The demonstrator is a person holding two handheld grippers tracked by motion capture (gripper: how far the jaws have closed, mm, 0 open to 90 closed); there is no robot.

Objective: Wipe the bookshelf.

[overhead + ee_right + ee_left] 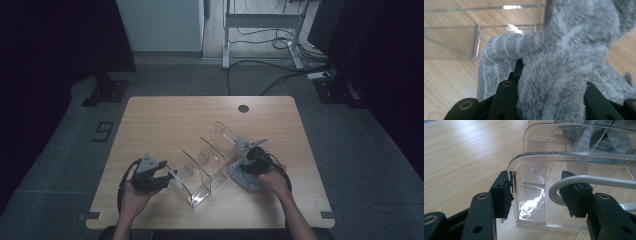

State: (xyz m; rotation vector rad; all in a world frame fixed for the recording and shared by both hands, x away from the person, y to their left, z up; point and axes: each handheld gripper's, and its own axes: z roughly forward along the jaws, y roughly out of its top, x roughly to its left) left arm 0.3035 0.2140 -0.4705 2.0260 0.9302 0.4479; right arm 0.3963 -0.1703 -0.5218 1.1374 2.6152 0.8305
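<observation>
The left claw (537, 195) is clamped on the near end wall of a clear acrylic divider rack (564, 162): one pad is pressed against the outer face of the wall, the other sits inside the first compartment, and a white cable (584, 181) is looped past that inner pad. In the high view this claw (167, 176) is seen at the near left end of the rack (205, 162), which is laid slantwise across the middle of the wooden table (165, 120), running from near left to far right.

The right claw (549, 100) is clenched on a fold of grey fleecy cloth (564, 62), the pile being bunched thickly between the two jaws. In the high view the right claw (252, 161) is held over the cloth (245, 175), which is heaped on the table just right of the rack and lies against its far right end. Through the rack's clear walls the grey cloth (596, 140) can be made out from the left gripper view.
</observation>
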